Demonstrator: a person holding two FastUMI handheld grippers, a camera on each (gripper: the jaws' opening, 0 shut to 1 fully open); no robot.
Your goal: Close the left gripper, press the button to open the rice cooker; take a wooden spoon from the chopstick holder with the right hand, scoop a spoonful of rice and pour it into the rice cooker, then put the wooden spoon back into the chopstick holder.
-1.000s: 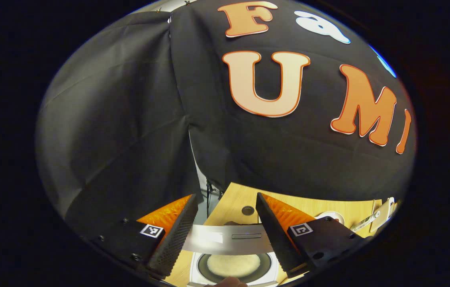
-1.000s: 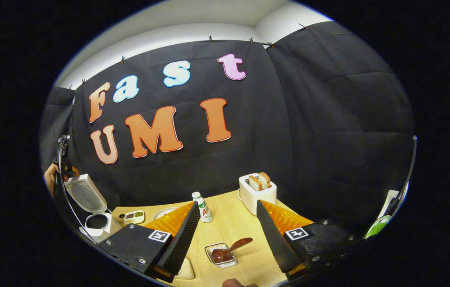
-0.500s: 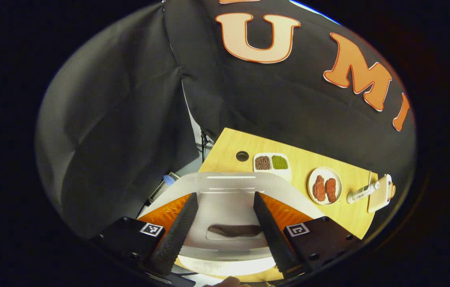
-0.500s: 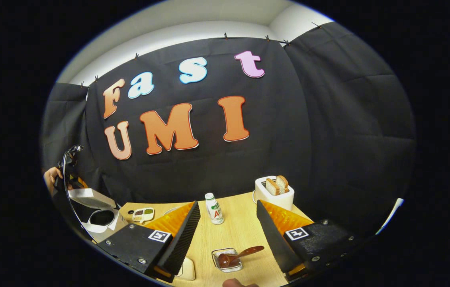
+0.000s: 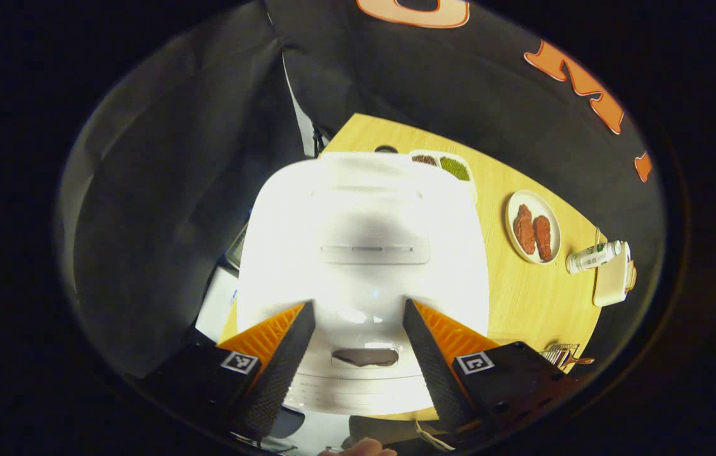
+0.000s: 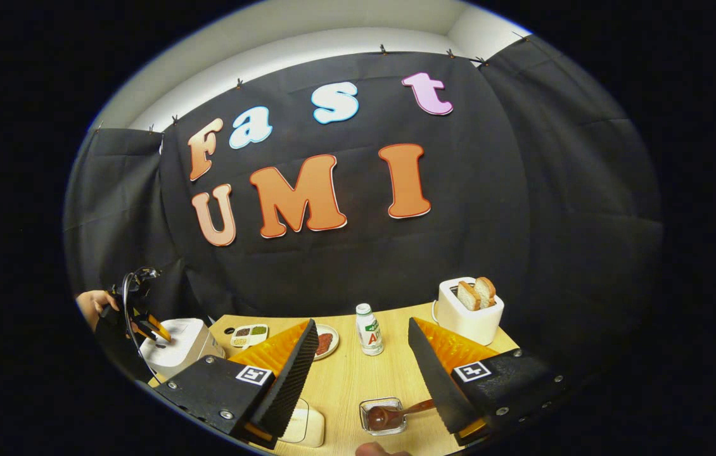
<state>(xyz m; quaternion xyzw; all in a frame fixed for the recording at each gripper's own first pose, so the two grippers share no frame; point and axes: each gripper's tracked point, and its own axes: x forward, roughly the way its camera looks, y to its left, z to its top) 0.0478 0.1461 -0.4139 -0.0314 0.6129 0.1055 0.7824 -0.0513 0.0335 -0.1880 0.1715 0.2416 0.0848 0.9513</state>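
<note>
Directly ahead of the left hand-held gripper (image 5: 358, 354), whose fingers stand apart and empty, sits the white, rounded rice cooker (image 5: 364, 253) with its lid down, release button (image 5: 365, 358) between the fingertips. Judging by this, the fingers must clench before pressing. The right hand-held gripper (image 6: 361, 373), also released, hovers over the pale wooden table (image 6: 345, 380).

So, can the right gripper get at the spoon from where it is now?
Probably yes. The right gripper is open, and the spoon lies in its small holder just ahead on the table, with nothing between them.
</note>
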